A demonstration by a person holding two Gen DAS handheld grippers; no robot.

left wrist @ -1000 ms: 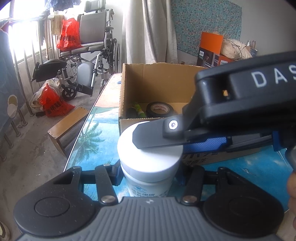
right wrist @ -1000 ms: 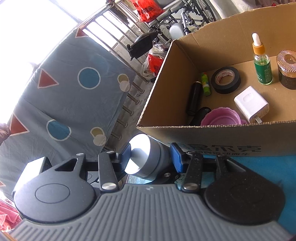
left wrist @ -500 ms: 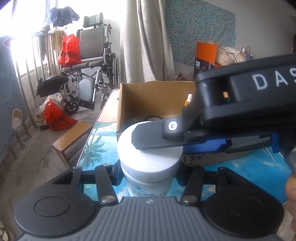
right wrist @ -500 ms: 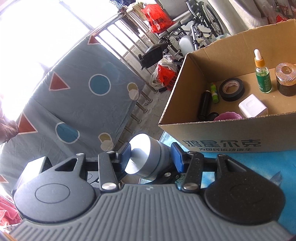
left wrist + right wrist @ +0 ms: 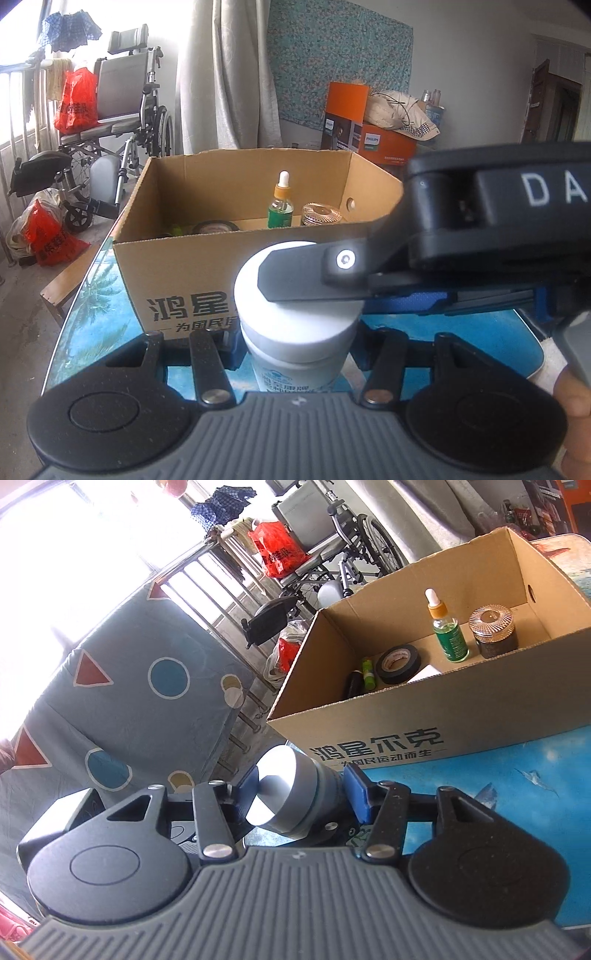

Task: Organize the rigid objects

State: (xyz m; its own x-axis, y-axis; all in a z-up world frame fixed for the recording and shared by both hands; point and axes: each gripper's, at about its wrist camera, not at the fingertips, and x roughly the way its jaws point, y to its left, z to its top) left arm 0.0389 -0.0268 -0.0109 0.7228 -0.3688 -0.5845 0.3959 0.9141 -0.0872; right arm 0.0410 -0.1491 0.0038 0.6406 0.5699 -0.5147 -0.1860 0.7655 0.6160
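From my left wrist camera, I am seeing my left tongs pinching the body of a white jar just under its wide white lid. The jar is standing upright. My right tongs are reaching in from the right and lying across the lid, one dark finger over the lid top and the blue pad against its right side. The jar is being held at the near edge of the desk, which has a blue sea picture on it. Just behind the jar a cardboard box is sitting on the desk. Inside it a green dropper bottle, a jar with a gold lid and a roll of black tape are showing over the front wall.

From my right wrist camera, my right tongs are gripping the lid of the same jar between the two blue pads. The jar is looking tilted here, with the flat lid top turned to the left. The box is sitting behind it, near the left edge of the desk. In the box the dropper bottle and the gold-lid jar are standing upright side by side, and the tape is lying flat to their left.
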